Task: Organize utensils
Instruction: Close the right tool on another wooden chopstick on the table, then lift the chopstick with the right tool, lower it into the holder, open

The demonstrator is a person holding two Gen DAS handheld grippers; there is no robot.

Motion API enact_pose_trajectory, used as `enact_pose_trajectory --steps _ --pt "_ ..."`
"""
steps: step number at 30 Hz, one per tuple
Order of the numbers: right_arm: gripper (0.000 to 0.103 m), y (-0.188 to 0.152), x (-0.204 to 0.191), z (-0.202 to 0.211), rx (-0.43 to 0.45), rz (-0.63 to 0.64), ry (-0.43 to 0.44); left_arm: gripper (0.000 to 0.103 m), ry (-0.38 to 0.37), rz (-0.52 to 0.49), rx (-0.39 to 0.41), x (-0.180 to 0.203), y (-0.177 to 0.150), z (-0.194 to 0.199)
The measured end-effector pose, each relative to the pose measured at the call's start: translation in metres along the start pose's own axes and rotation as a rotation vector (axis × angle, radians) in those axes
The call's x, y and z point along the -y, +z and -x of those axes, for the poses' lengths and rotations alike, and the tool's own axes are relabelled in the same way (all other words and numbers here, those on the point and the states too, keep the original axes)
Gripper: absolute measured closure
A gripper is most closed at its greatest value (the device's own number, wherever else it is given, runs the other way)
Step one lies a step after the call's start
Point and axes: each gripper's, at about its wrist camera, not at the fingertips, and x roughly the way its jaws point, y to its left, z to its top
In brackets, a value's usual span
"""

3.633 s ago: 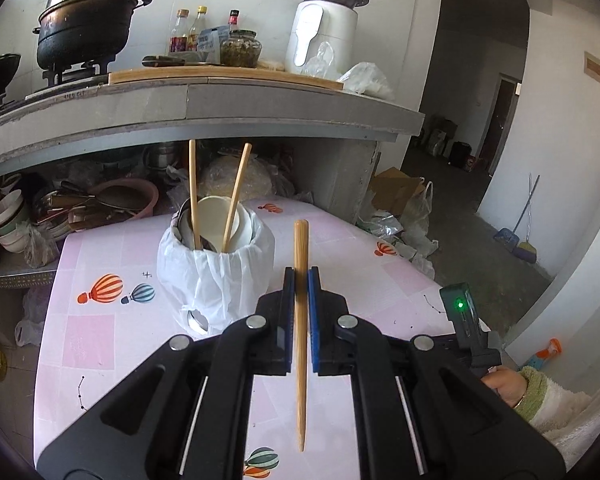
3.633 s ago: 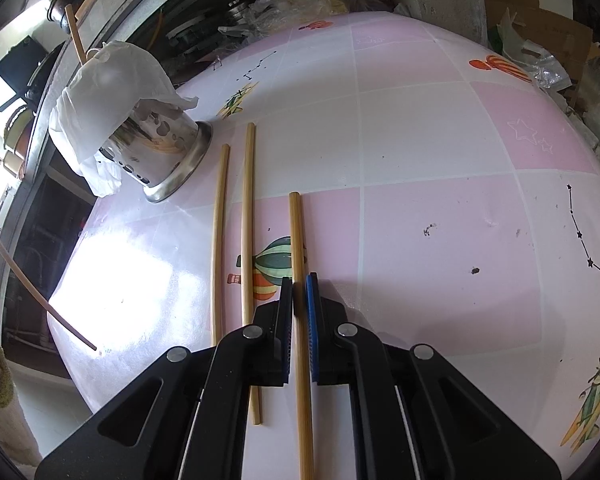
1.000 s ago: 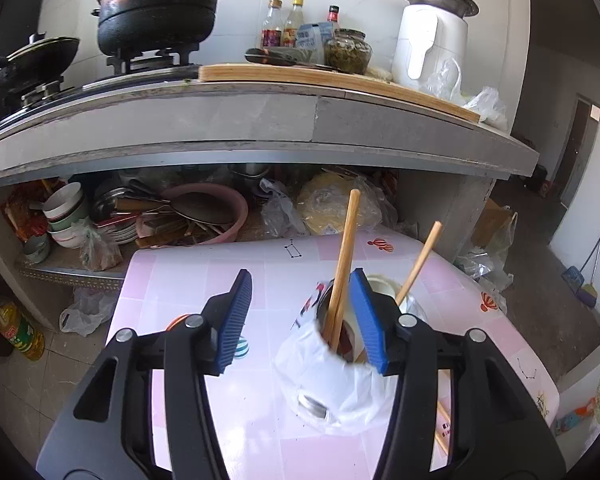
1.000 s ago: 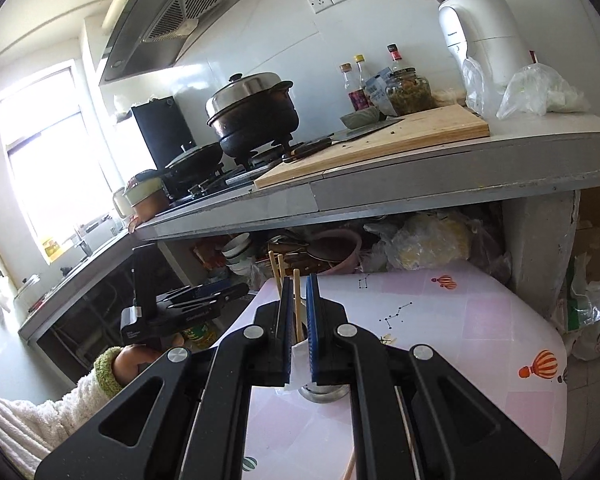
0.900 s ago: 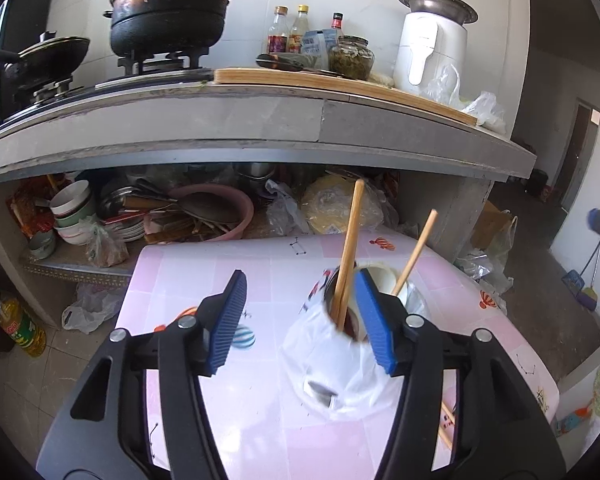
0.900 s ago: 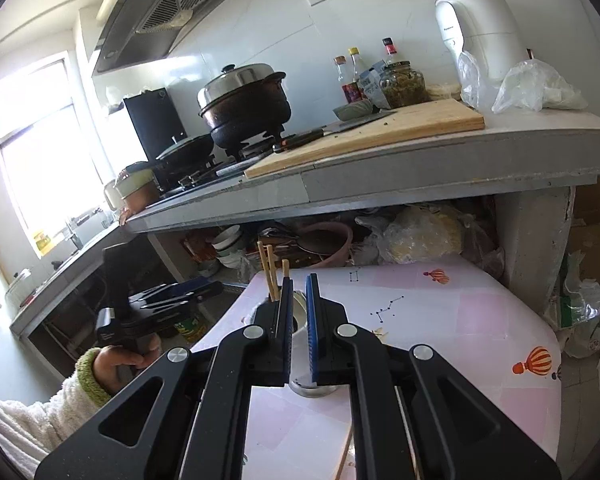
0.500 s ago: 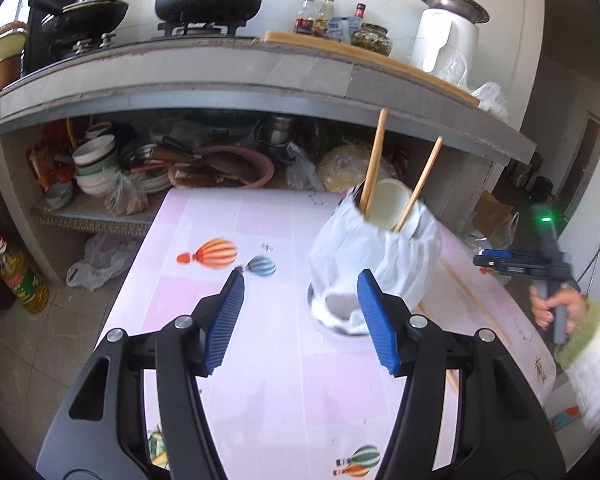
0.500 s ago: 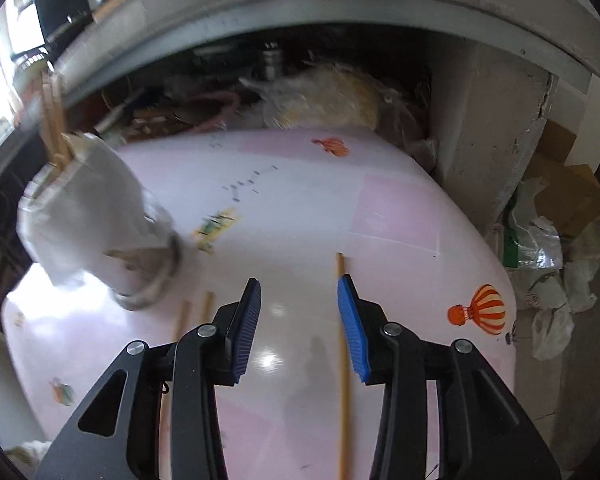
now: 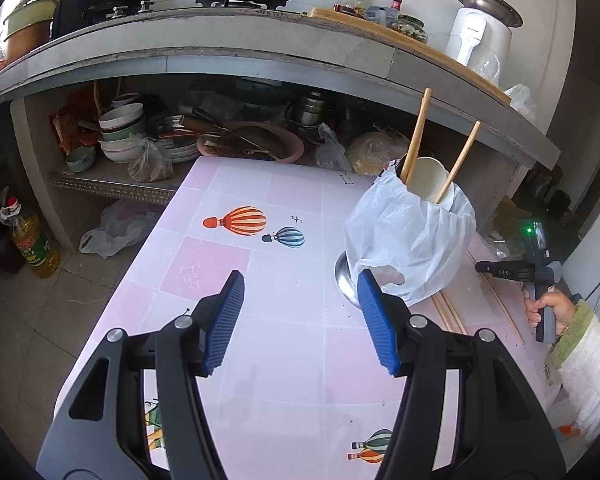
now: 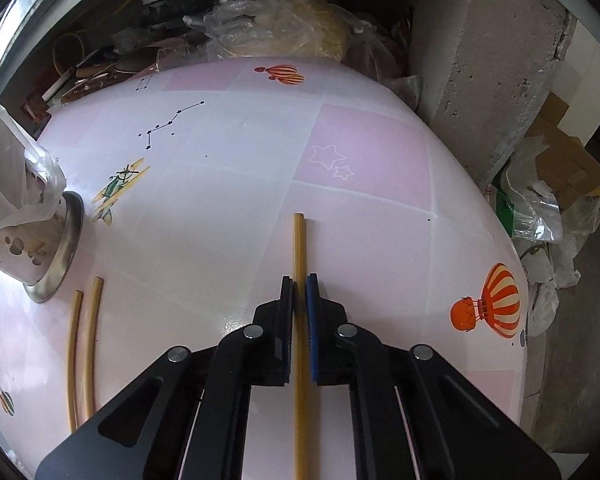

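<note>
Your right tool (image 10: 299, 280) is closed on a chopstick (image 10: 299, 240) that lies flat on the pink bench (image 10: 360, 152); its long axis runs straight along the tool's fingers, with the blunt far end pointing away from you toward the middle of the bench and the near part passing back between the arms of the tool. Your left tool (image 9: 300, 308) hangs above the bench with its blue pads spread wide and nothing between them. The utensil holder (image 9: 408, 252), draped in a white plastic bag (image 9: 420, 236), stands upright just beyond the left tool's right-hand pad; two chopsticks (image 9: 416, 136) rise from it, both leaning to the right, beside a pale spoon (image 9: 426, 178). In the right wrist view the holder's metal foot sits at the far left, well apart from the gripped chopstick, and two loose chopsticks (image 10: 90, 344) lie side by side just beside that foot, roughly parallel to the gripped one. The bench surface between the gripped chopstick and the holder is bare; to the right the bench curves off to its edge, with a concrete pillar (image 10: 480, 60), cardboard and plastic bags on the floor beyond. Behind the bench a low shelf (image 9: 112, 188) carries stacked bowls and pans under a concrete counter (image 9: 220, 48).
</note>
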Motion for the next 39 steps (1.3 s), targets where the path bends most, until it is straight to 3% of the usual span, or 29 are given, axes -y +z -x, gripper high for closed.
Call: enact_pose_trajectory --steps 8,15,21,24,30,39 --pt "0.096 -0.012 -0.002 0.059 0.124 -0.063 0.075 0.047 -0.013 -0.007 0.011 0.004 -0.003 0.004" --pt "0.096 0.002 -0.030 0.165 0.362 -0.044 0.206 0.047 -0.029 -0.009 0.007 0.009 -0.011 0.001" --pt "0.096 0.042 -0.077 0.257 0.609 0.008 0.402 0.047 -0.023 -0.013 0.004 0.013 -0.022 -0.002" --pt "0.096 0.061 -0.099 0.282 0.688 0.027 0.448 0.047 -0.015 -0.020 0.001 0.014 -0.028 -0.001" --pt "0.096 0.099 -0.145 0.280 0.704 0.067 0.517 0.047 -0.006 -0.009 0.004 0.008 -0.033 0.003" --pt "0.096 0.114 -0.192 0.225 0.635 0.130 0.442 0.047 0.015 0.007 0.010 -0.002 -0.034 0.005"
